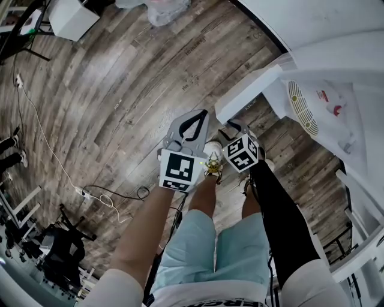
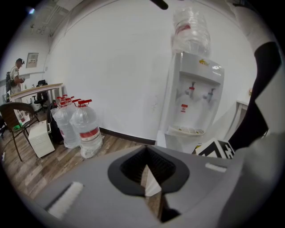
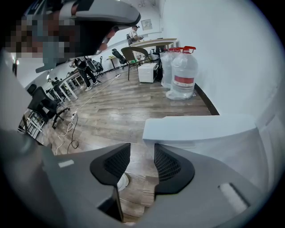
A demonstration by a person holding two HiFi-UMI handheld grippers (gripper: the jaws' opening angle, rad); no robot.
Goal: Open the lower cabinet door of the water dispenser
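The white water dispenser (image 1: pixel 327 66) stands at the right in the head view, and the left gripper view shows its front (image 2: pixel 196 89) with a bottle on top. Its lower cabinet door (image 1: pixel 249 93) stands swung out over the wooden floor. My right gripper (image 1: pixel 231 128) is close to the door's free end. In the right gripper view, the right gripper (image 3: pixel 139 164) is open and only floor shows between its pads, with the door's edge (image 3: pixel 200 127) just beyond them. My left gripper (image 1: pixel 201 115) is shut and empty beside it, left of the door, and its pads (image 2: pixel 156 168) are closed together.
Large water bottles (image 2: pixel 84 129) stand along the wall left of the dispenser. Cables and a power strip (image 1: pixel 90 193) lie on the floor at the left. A white box (image 1: pixel 72 18) sits at the far left. Desks and chairs (image 3: pixel 84 71) fill the room behind, and a person (image 2: pixel 17 73) stands far off.
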